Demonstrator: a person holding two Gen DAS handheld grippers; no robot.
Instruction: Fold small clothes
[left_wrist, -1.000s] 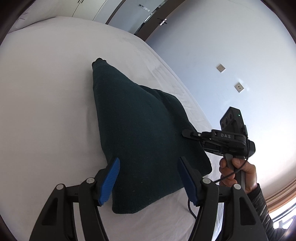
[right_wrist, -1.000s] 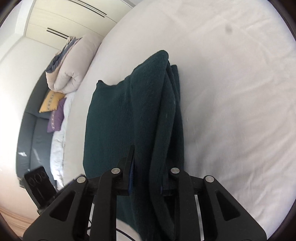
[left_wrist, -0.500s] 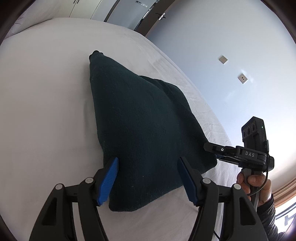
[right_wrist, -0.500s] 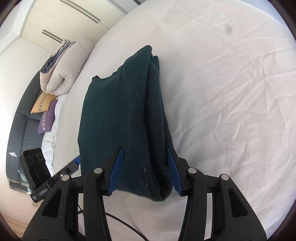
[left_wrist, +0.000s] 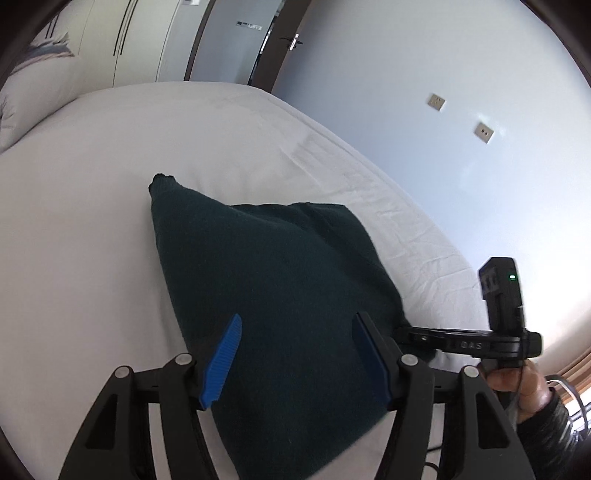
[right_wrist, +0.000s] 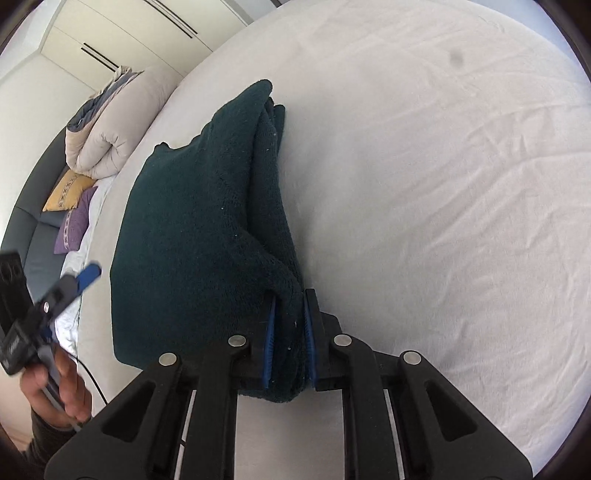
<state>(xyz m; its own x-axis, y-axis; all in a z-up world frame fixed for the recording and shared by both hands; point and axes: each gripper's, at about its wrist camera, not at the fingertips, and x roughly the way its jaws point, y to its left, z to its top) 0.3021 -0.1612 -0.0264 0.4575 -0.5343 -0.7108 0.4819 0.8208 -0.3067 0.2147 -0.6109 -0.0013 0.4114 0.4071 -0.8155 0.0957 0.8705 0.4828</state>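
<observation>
Pinching the folded green garment at its near corner, with most of the folding apparently done.

From my left wrist view, my left gripper hovers over the garment's near end on the white bed, its jaws closing from about half open and the pads pressing nothing. From my right wrist view, my right gripper is closing tight on the thick stacked edge, cloth squeezed between both pads. I judge one more fold or a final straightening remains.
</observation>
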